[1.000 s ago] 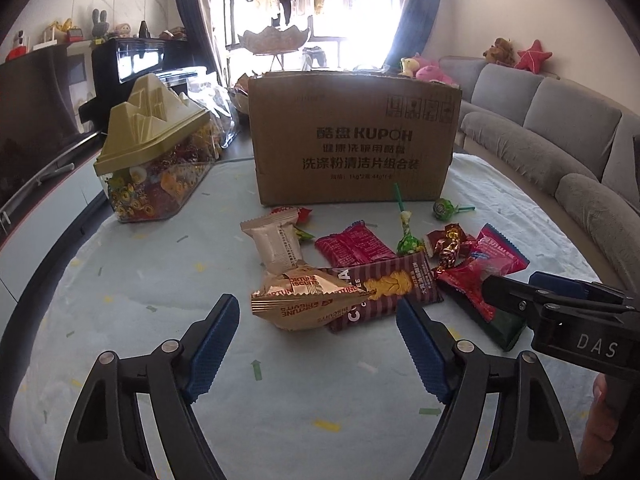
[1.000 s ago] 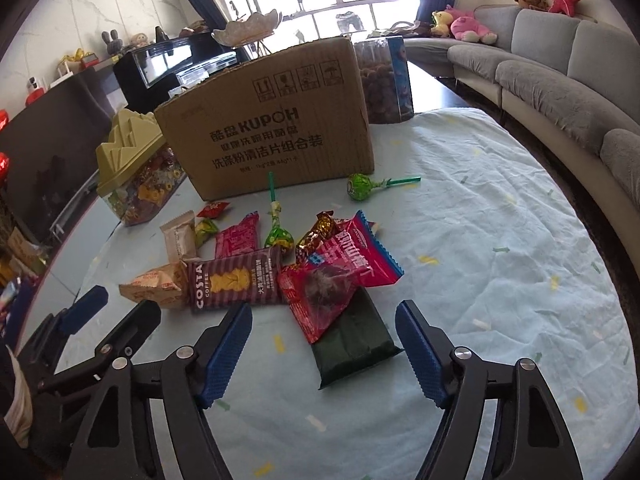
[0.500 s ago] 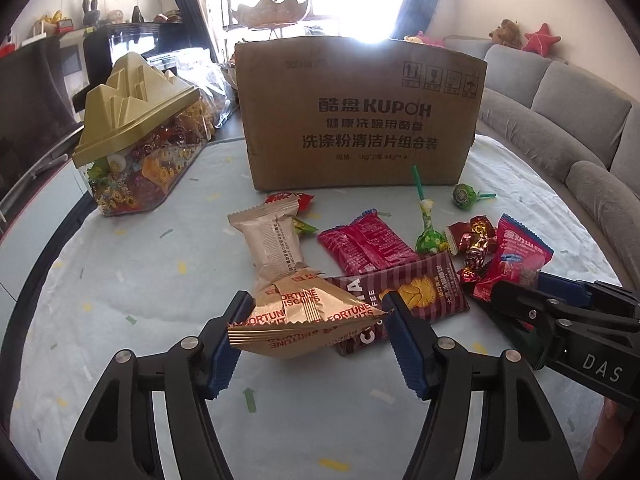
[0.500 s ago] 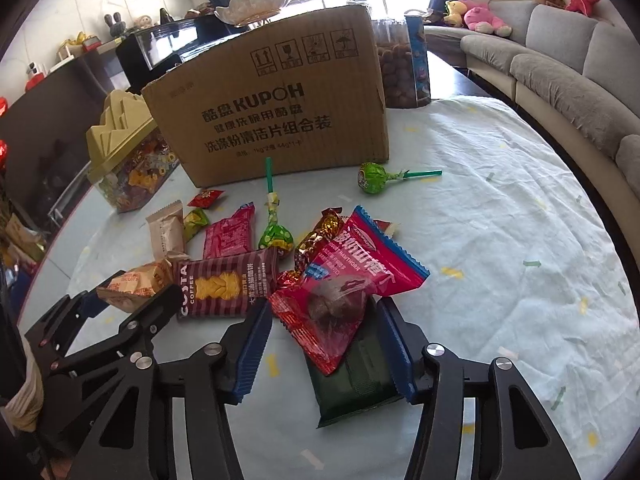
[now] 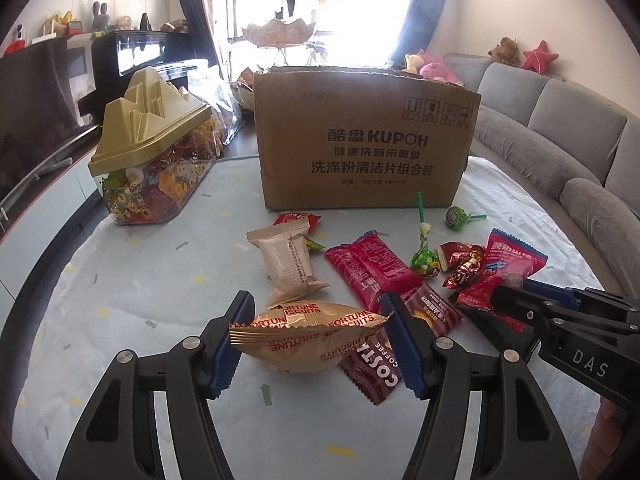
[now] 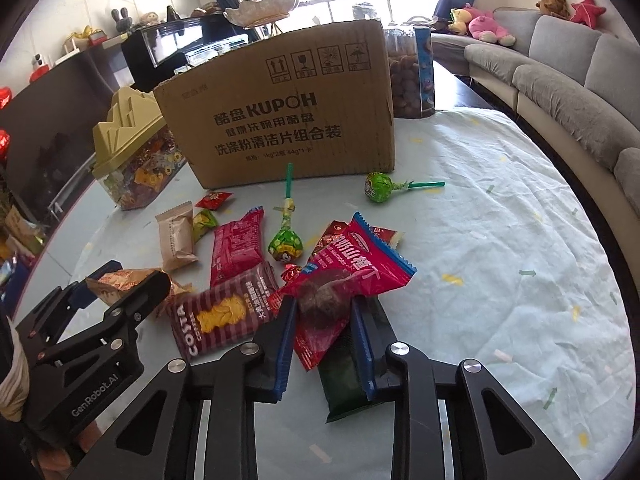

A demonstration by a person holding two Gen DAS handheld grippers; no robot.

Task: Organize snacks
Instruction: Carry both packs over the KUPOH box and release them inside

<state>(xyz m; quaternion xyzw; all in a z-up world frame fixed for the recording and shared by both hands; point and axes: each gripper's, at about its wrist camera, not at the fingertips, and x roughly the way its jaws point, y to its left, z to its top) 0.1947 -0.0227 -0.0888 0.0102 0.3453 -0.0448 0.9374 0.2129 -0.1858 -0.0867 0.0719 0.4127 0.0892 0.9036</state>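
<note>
Several snacks lie on the cloth-covered table before a cardboard box (image 5: 366, 140). My left gripper (image 5: 316, 326) is shut on a gold Fortune Biscuits packet (image 5: 308, 340), its blue pads touching both ends. My right gripper (image 6: 324, 320) is shut on a red see-through snack bag (image 6: 324, 316) that lies over a dark green packet (image 6: 344, 384). A maroon Costa Coffee packet (image 6: 220, 316) lies between the two grippers. A beige packet (image 5: 286, 260), a red bar (image 5: 368, 272) and two green lollipops (image 5: 426, 258) lie behind.
A clear candy container with a gold mountain-shaped lid (image 5: 154, 152) stands at the left. A tall jar of snacks (image 6: 410, 74) stands behind the box's right corner. A grey sofa (image 6: 560, 80) runs along the right of the table.
Both grippers have moved forward and closed: the left onto the gold biscuit packet, the right onto the red snack bag.
</note>
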